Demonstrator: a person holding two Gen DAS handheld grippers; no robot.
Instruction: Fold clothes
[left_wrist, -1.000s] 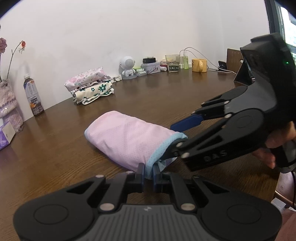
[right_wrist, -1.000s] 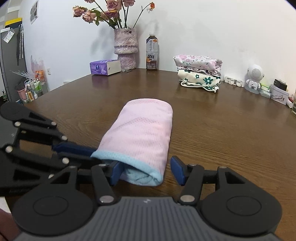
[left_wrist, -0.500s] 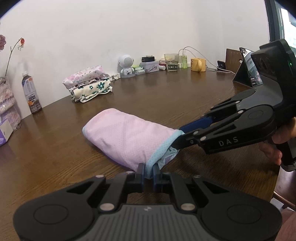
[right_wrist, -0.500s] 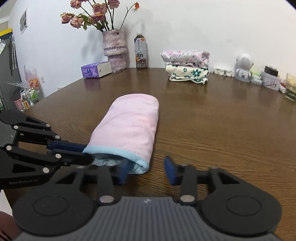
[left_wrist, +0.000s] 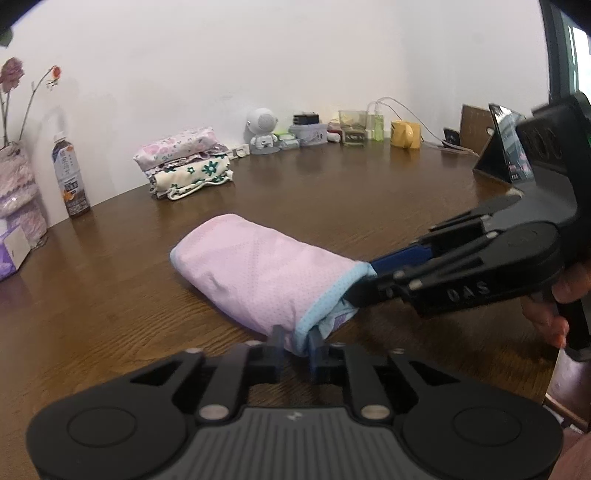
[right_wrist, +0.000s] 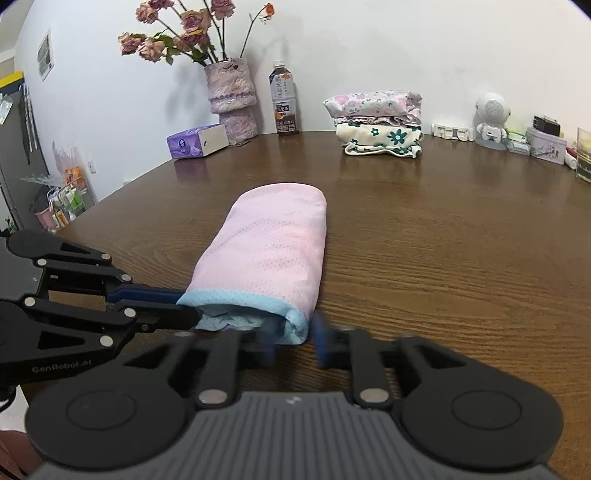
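A pink garment with a light blue hem lies folded into a thick bundle on the brown table. My left gripper is at the near hem corner. Its jaws are opening, with the blue hem loose between them. From the right wrist the same garment points away from me. My right gripper straddles the right hem corner; its blurred jaws are opening and the right pad stands off the cloth. Each gripper shows in the other's view: the right gripper and the left gripper both sit at the hem end.
A stack of folded floral clothes sits by the back wall. Along the wall stand a bottle, a vase of flowers, a tissue box, a white robot figure and a yellow mug. A hand holds the right gripper.
The left fingers, earlier pinched tight on the hem, have parted. The right fingers stand closer together around the hem corner. The garment has stayed in place.
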